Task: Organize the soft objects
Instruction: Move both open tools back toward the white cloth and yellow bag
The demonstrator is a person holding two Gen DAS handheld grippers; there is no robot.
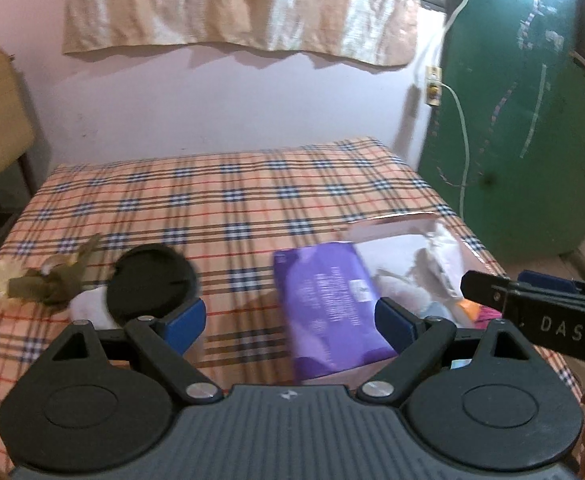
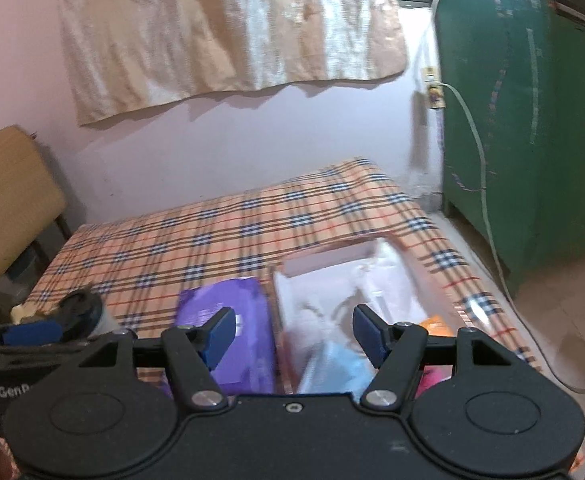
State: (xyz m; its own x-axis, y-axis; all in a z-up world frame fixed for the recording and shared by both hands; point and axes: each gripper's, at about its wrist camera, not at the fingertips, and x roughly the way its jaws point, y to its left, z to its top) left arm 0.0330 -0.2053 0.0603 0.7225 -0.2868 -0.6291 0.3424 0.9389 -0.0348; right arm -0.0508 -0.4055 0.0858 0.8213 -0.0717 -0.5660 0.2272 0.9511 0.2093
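Observation:
A purple soft pack lies on the plaid bed, also in the right wrist view. To its right stands an open white box holding white, blue and orange soft items. At the bed's left lie an olive cloth, a white soft item and a black round lid. My left gripper is open and empty above the purple pack. My right gripper is open and empty above the box's near end.
The plaid-covered bed fills the middle. A pink wall with a beige curtain is behind. A green cabinet stands to the right with a white cable. A wooden chair stands at the left.

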